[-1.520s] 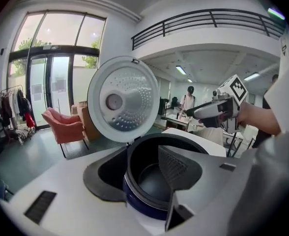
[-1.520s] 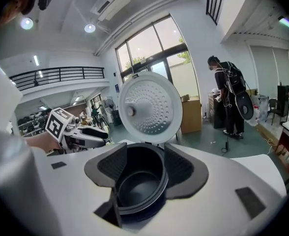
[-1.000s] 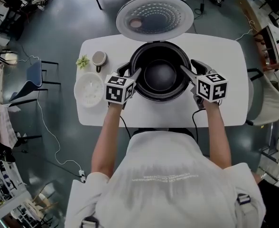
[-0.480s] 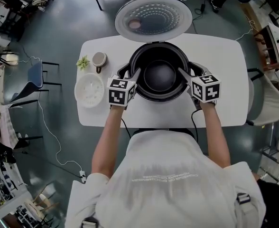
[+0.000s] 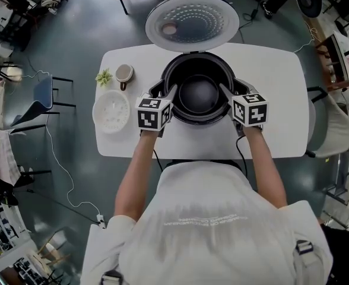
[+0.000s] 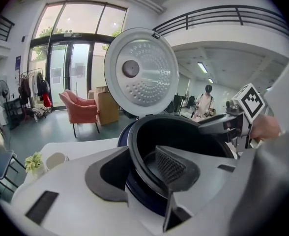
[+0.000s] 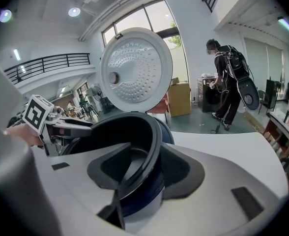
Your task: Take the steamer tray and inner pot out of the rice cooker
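Observation:
The black inner pot (image 5: 199,94) sits in the open rice cooker (image 5: 193,119), its lid (image 5: 192,21) tipped back. The white steamer tray (image 5: 111,111) lies on the table to the cooker's left. My left gripper (image 5: 167,91) straddles the pot's left rim (image 6: 134,146), one jaw inside, one outside. My right gripper (image 5: 228,90) straddles the right rim (image 7: 154,146) the same way. Both pairs of jaws have just been closing with the rim between them. A gap still shows beside each inner pad, so both are open.
On the white table (image 5: 275,117) a cup (image 5: 124,73) and a small green plant (image 5: 104,77) stand behind the steamer tray. Chairs flank the table at left (image 5: 44,94) and right (image 5: 332,129). A person (image 7: 228,77) stands far off across the room.
My right gripper has shifted left, closer onto the pot's rim. Both grippers' jaws have narrowed round the rim. The left gripper has stayed in place and the pot has not moved.

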Tool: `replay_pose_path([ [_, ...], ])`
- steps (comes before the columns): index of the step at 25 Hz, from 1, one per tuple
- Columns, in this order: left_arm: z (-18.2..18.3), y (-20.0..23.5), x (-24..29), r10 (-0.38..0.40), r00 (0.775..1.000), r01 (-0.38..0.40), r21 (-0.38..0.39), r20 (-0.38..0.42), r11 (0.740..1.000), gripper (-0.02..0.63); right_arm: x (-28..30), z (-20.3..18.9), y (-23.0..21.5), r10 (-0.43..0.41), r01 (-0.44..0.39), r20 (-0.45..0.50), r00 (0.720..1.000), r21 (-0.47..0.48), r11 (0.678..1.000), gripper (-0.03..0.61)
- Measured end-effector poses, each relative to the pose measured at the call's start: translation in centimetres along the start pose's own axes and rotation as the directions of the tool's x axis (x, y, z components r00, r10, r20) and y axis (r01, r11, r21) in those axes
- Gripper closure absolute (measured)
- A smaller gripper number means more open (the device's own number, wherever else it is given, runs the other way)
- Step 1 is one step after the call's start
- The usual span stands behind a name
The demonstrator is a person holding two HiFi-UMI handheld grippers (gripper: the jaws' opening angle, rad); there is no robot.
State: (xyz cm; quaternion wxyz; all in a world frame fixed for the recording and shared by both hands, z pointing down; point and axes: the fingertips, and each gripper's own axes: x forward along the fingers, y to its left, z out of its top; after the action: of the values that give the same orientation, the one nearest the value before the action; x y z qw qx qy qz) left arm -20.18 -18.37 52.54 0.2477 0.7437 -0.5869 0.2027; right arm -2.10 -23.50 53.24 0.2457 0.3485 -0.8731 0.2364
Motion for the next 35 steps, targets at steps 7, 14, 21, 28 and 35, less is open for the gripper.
replay_pose_path([
  [7, 0.6, 0.9, -1.1, -0.018, 1.0, 0.02, -0.107, 0.023, 0.994, 0.517, -0.8, 0.9, -0.6, -0.085, 0.085, 0.004, 0.996, -0.011, 0.996, 0.458],
  [14, 2.4, 0.8, -3.0, -0.037, 0.994, 0.051, -0.133, 0.103, 0.99, 0.532, -2.7, 2.8, 0.2, -0.065, 0.065, 0.038, 0.997, 0.016, 0.998, 0.476],
  [21, 6.5, 0.1, -5.2, -0.085, 0.976, 0.112, -0.129, 0.201, 0.985, 0.535, -5.6, 5.9, 0.9, -0.07, 0.065, 0.115, 0.991, 0.043, 0.997, 0.476],
  [28, 10.6, -1.9, -6.7, -0.151, 0.948, 0.176, -0.067, 0.28, 0.982, 0.541, -9.3, 8.6, 0.2, -0.111, 0.095, 0.221, 0.969, 0.084, 0.992, 0.486],
  [35, 13.5, -5.1, -5.8, -0.255, 0.918, 0.268, 0.002, 0.303, 0.964, 0.541, -13.9, 10.1, -1.6, -0.182, 0.137, 0.309, 0.934, 0.161, 0.977, 0.5],
])
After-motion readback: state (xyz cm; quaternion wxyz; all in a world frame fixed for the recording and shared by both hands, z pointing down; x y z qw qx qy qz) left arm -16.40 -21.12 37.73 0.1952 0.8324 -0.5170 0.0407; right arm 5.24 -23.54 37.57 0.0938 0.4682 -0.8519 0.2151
